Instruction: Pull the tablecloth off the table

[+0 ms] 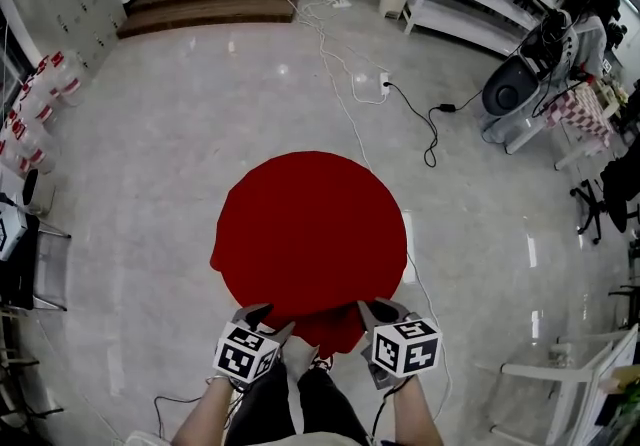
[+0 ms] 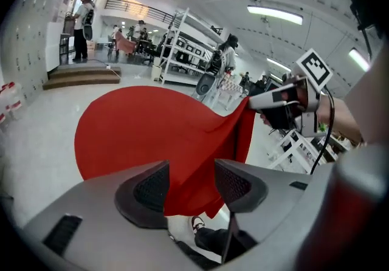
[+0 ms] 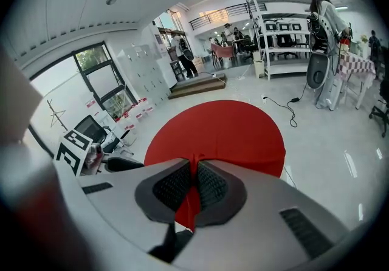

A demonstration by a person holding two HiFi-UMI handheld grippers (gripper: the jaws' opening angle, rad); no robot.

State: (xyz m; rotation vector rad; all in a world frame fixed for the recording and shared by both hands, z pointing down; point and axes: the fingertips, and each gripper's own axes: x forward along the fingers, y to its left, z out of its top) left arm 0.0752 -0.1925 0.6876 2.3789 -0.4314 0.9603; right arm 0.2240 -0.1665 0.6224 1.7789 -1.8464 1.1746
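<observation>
Tablecloth (image 1: 310, 234): one, red, round, hence no long axis. It lies spread over a table hidden beneath it, which stands mid-floor (image 1: 150, 134). One lobe of hem is drawn out past the table's near edge, pointing toward the grippers. Grippers: two, both at that near edge.
- Right gripper (image 3: 194, 188): clenched on a pinched fold of the hem.
- Left gripper (image 2: 191, 188): released, jaws apart. The cloth hangs between them, and the pads are not pressing it.

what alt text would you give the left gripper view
The left gripper has its jaws apart with a hanging fold of the red tablecloth between them, unpressed. Beyond, the right gripper pinches the cloth's raised edge in a bright hall.
</observation>
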